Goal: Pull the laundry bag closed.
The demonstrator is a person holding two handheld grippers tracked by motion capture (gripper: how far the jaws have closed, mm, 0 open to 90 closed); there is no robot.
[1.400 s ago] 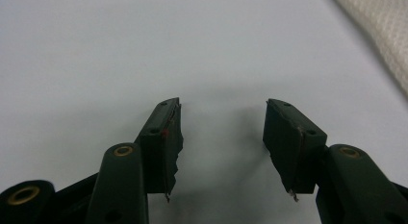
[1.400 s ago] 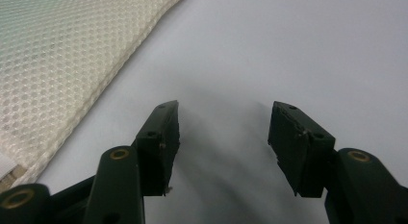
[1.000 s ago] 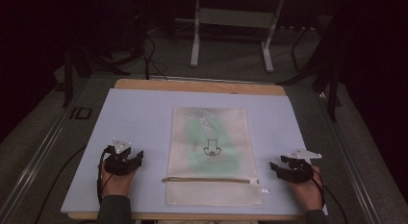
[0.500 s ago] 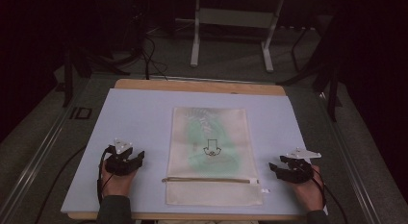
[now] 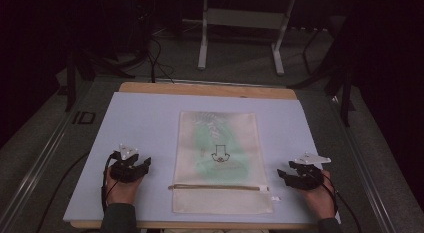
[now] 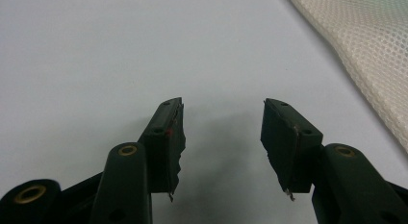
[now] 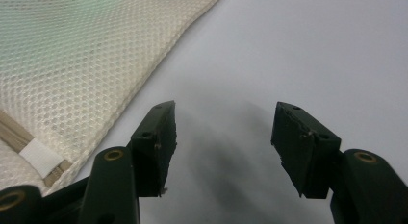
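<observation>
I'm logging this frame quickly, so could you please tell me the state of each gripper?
Left gripper: open, holding nothing, beside the mesh bag.
Right gripper: open, holding nothing, beside the same bag.

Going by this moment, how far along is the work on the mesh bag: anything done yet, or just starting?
Nothing looks done. The mesh bag lies flat on the table, its zipper apparently closed, something green inside. In hand: nothing. The left tongs and right tongs rest on either side of the bag, jaws open, touching nothing. All handling of the bag seems left to do, probably starting at the zipper.
</observation>
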